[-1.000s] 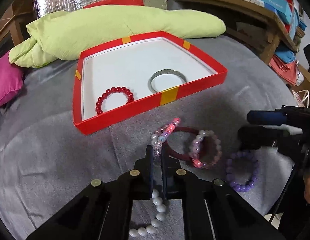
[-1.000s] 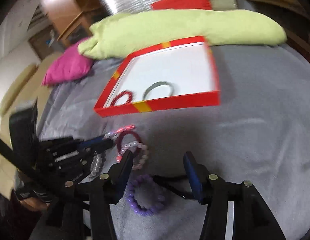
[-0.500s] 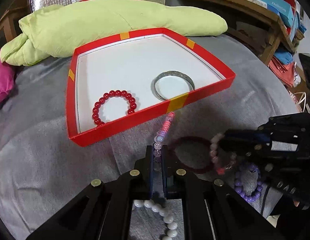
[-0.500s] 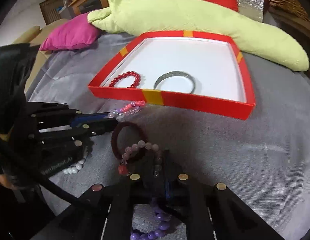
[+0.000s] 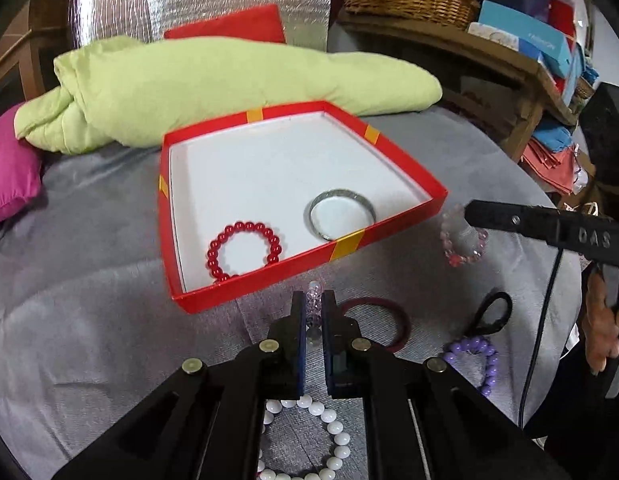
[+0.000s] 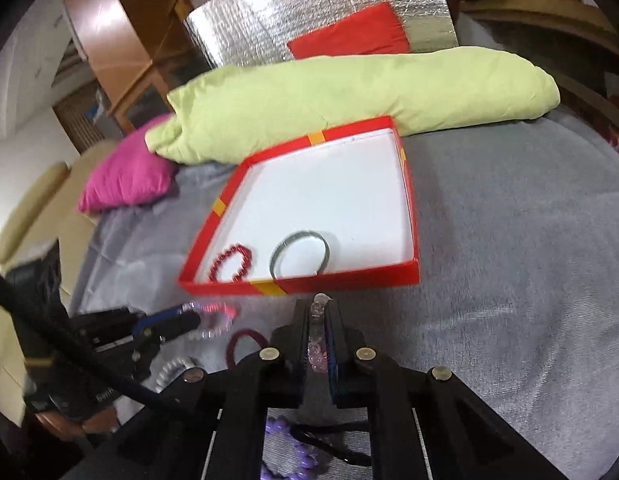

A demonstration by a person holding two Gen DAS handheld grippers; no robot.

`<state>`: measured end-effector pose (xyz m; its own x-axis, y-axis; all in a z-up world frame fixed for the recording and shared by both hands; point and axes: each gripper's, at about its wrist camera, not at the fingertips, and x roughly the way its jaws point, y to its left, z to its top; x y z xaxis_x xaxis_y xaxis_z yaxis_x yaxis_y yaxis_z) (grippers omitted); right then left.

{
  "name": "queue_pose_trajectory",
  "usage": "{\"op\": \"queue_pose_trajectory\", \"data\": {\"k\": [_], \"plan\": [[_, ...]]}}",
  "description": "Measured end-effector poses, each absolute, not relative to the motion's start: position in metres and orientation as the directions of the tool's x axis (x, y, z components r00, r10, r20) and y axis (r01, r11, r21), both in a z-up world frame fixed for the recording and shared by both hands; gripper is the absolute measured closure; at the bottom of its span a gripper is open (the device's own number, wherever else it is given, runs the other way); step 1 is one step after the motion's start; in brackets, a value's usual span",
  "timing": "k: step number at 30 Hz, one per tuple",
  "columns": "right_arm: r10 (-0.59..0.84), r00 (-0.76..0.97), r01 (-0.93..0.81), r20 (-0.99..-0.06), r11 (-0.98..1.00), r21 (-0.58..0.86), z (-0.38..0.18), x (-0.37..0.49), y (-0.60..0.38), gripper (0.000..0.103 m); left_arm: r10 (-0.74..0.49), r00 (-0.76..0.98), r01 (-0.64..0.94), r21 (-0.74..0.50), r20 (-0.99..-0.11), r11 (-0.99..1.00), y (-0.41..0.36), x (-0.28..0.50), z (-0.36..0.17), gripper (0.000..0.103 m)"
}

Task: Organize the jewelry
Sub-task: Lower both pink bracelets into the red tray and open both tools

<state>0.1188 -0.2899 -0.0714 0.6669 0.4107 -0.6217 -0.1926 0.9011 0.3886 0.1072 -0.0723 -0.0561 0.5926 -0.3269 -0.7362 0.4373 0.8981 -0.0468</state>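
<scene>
My left gripper is shut on a clear-and-pink bead bracelet, held just in front of the red box. A red bead bracelet and a silver bangle lie in the box. My right gripper is shut on a pale pink bead bracelet, lifted near the box's front right corner. From the left wrist view that pink bracelet dangles from the right gripper. A dark red bangle, purple bracelet and white pearl bracelet rest on the grey cloth.
A black hair tie lies beside the purple bracelet. Behind the box sit a green pillow and a magenta cushion. A wooden shelf with a basket stands at the right. A hand holds the right gripper.
The right gripper shut on the pale pink bracelet and lifted it off the cloth toward the box. The left gripper rose a little, drawing its clear-and-pink bracelet up off the cloth.
</scene>
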Motion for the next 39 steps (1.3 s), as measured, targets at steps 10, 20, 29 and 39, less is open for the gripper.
{"op": "queue_pose_trajectory", "data": {"k": [10,20,29,39], "plan": [[0.464,0.713,-0.206,-0.525,0.855,0.476,-0.051,0.137,-0.299,0.094,-0.387,0.625,0.447,-0.096,-0.678,0.890,-0.069,0.110,-0.033,0.095],[0.438,0.743,-0.171,-0.506,0.855,0.490,-0.048,0.188,-0.299,0.094,-0.387,0.657,0.424,-0.107,-0.647,0.899,-0.076,0.157,-0.015,0.095],[0.431,0.715,-0.137,-0.550,0.859,0.494,-0.064,0.243,-0.293,0.094,-0.376,0.640,0.402,-0.125,-0.671,0.907,-0.082,0.212,-0.025,0.095],[0.471,0.681,-0.150,-0.561,0.839,0.523,-0.074,0.283,-0.275,0.094,-0.358,0.609,0.402,-0.114,-0.708,0.909,-0.090,0.246,-0.042,0.095]]}}
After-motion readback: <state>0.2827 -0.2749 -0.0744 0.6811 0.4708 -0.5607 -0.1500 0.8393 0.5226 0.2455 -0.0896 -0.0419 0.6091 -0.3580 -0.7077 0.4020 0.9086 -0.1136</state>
